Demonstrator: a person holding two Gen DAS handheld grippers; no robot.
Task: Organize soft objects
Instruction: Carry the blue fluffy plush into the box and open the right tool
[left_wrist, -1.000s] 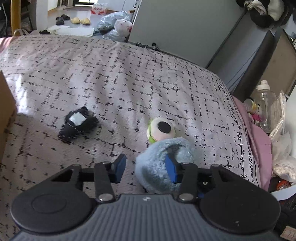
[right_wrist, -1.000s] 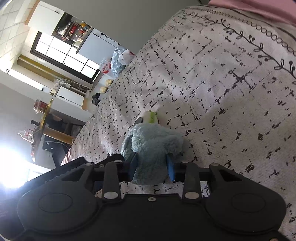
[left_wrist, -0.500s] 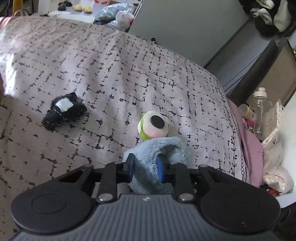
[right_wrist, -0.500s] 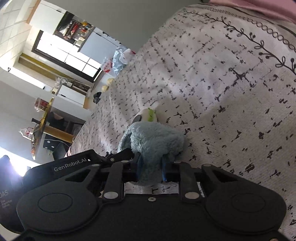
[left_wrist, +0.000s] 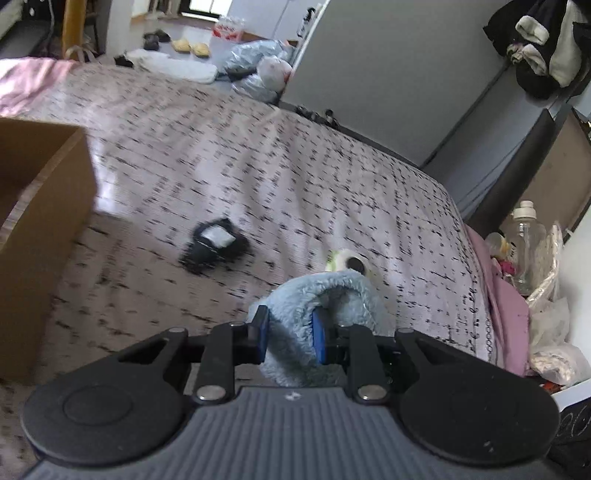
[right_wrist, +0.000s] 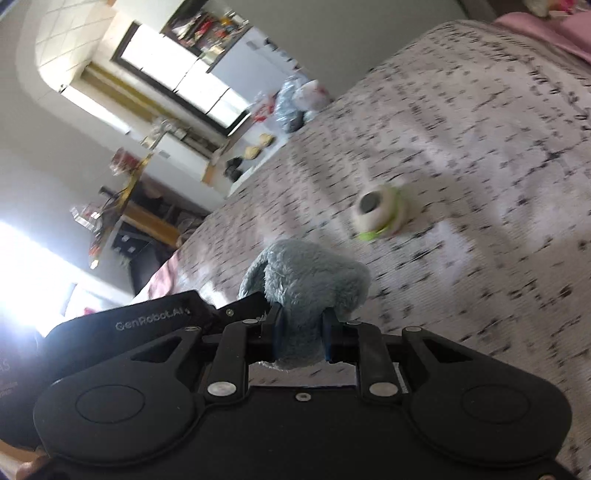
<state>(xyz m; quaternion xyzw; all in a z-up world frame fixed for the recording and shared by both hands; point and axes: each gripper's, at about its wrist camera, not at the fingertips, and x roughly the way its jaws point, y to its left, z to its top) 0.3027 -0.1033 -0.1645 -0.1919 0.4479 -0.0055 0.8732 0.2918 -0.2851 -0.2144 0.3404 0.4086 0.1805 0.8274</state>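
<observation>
A fluffy light-blue plush (left_wrist: 314, 306) is held between both grippers above the patterned bedspread (left_wrist: 295, 177). My left gripper (left_wrist: 291, 332) is shut on one part of it. My right gripper (right_wrist: 301, 332) is shut on another part of the same plush (right_wrist: 310, 280). A green-and-white one-eyed plush (left_wrist: 349, 262) lies on the bed just beyond; it also shows in the right wrist view (right_wrist: 380, 214). A small black plush with a white patch (left_wrist: 214, 243) lies further left. The left gripper's body (right_wrist: 147, 325) shows in the right wrist view.
A cardboard box (left_wrist: 40, 221) stands on the bed at the left. A plastic bottle (left_wrist: 524, 236) and bags crowd the right bedside. Bags (left_wrist: 258, 70) and slippers (left_wrist: 188, 46) lie on the floor past the bed's far edge. A grey cabinet (left_wrist: 388, 74) stands behind.
Both grippers closed on the blue plush and lifted it off the bed. It has moved away from the one-eyed plush, toward the box side.
</observation>
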